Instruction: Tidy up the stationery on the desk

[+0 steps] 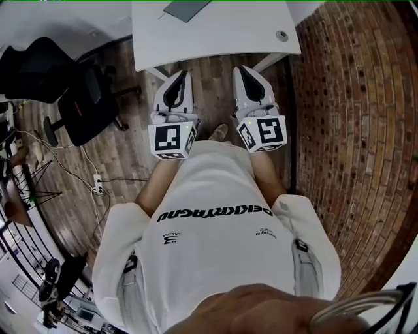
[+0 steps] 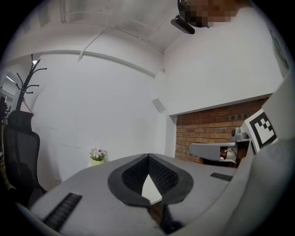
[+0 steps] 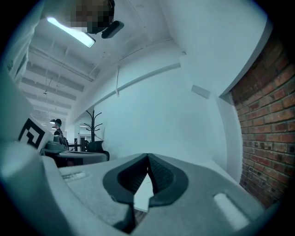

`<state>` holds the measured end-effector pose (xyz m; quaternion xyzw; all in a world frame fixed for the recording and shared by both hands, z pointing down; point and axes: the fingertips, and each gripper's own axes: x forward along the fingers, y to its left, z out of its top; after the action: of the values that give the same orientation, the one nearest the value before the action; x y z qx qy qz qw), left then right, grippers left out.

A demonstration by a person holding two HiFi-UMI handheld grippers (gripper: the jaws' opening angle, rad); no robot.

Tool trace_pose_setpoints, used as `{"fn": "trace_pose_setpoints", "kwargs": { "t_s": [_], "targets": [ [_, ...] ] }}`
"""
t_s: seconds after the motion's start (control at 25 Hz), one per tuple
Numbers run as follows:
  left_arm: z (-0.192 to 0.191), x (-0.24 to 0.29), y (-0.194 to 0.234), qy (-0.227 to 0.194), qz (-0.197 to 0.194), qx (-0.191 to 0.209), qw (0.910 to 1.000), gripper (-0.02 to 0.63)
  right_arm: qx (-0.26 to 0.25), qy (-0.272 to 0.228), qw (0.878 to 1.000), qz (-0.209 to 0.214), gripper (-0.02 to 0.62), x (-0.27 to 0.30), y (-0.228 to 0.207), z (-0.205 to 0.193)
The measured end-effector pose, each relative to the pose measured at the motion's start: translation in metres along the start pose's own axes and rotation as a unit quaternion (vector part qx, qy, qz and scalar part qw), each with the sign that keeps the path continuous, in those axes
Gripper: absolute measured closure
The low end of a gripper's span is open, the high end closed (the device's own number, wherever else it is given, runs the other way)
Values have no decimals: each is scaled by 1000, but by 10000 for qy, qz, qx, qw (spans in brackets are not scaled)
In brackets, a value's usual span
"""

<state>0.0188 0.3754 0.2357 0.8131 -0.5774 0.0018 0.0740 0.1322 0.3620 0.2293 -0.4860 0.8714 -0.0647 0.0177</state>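
Observation:
The white desk (image 1: 215, 39) lies ahead of me at the top of the head view. On it I see a dark grey flat item (image 1: 186, 8) at the far edge and a small round grey object (image 1: 281, 36) near the right corner. My left gripper (image 1: 183, 74) and right gripper (image 1: 241, 68) are held side by side just short of the desk's near edge, above the wooden floor. In each gripper view the jaws meet at the tips, left gripper (image 2: 147, 157) and right gripper (image 3: 147, 157), with nothing between them. Both point up at a white wall.
A black office chair (image 1: 72, 98) stands to the left. Cables and a power strip (image 1: 98, 187) lie on the floor. A brick wall (image 1: 353, 130) runs along the right. A coat rack (image 2: 26, 85) and a small flower pot (image 2: 97, 155) stand by the far wall.

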Motion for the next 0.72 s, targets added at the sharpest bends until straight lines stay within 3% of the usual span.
{"fn": "trace_pose_setpoints", "kwargs": {
  "t_s": [0.4, 0.72],
  "targets": [
    [-5, 35, -7, 59, 314, 193, 9993, 607, 40, 30, 9997, 249, 595, 24, -27, -5],
    [-16, 84, 31, 163, 313, 54, 9994, 607, 118, 207, 9993, 283, 595, 87, -39, -19]
  ]
}}
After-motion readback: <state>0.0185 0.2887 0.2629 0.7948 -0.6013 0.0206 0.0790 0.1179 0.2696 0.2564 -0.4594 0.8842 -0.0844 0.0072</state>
